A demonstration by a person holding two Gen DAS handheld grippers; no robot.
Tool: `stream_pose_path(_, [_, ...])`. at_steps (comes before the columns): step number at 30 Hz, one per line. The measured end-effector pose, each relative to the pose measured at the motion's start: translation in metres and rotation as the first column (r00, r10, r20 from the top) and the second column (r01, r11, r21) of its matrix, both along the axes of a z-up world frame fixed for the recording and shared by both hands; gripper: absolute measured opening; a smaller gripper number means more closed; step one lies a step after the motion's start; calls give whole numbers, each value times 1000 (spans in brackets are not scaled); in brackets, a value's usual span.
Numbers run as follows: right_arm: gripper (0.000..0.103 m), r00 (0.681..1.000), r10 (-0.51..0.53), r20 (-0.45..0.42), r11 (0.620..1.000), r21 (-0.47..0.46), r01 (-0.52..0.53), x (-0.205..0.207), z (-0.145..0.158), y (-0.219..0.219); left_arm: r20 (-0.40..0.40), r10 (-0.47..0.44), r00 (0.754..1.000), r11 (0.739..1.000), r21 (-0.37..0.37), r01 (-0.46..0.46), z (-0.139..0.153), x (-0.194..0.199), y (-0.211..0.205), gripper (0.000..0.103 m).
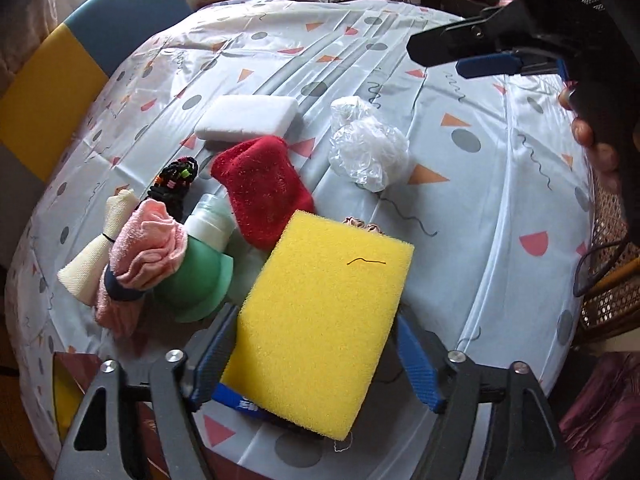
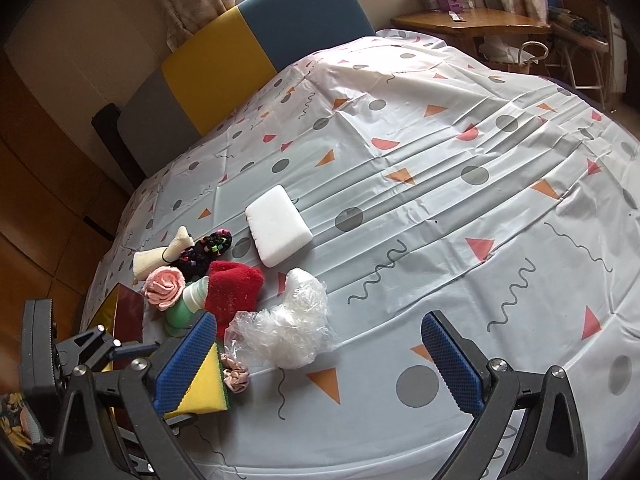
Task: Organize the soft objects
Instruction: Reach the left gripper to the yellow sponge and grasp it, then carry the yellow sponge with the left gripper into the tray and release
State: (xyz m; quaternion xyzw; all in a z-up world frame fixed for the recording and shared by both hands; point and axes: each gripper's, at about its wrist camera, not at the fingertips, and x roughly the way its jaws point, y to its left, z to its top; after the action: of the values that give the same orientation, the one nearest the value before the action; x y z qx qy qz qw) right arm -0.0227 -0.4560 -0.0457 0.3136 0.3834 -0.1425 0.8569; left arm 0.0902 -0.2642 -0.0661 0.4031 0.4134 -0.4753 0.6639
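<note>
Yellow sponge, porous foam block w/ green scrub backing, sits lower centre betw. left gripper fingers; left pad looks touching, right pad shows a gap, so not pinched. Right gripper fingers spread wide, empty, over crinkly plastic bag. Risk: squashy foam could slip or twist if gripped off-centre; could also drag pink scrunchie alongside. Fuzzy red cloth, white foam block upper centre on surface.

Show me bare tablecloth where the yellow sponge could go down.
Free: the tablecloth right of the plastic bag and beyond the white foam block. Crowded: the left cluster around the red cloth, pink towel and yellow sponge.
</note>
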Motion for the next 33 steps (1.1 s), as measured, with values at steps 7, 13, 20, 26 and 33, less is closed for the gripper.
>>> stream_pose_path(7, [103,1000,2,-24,1000,-11,-2,2,-4,1,-47,110,993,977,-180,-117,31,-19,34,68])
stream_pose_path(13, [103,997,66,-34,998,-11,-67,8,-6,13,-211,317,924,879,-301,-370,53,-9,93,69])
stream_pose_path(20, [88,938,343,-50,935,-78,-346,26,-7,76,-253,532,808,713,-380,-589,73,2,172,69])
stream_pose_path(26, [71,846,508,-165,824,-195,-532,51,-24,135,-262,666,699,578,-412,-705,74,1,238,69])
stream_pose_path(33, [79,786,547,-290,722,-312,-618,75,-48,159,-330,785,525,414,-350,-840,49,7,304,69])
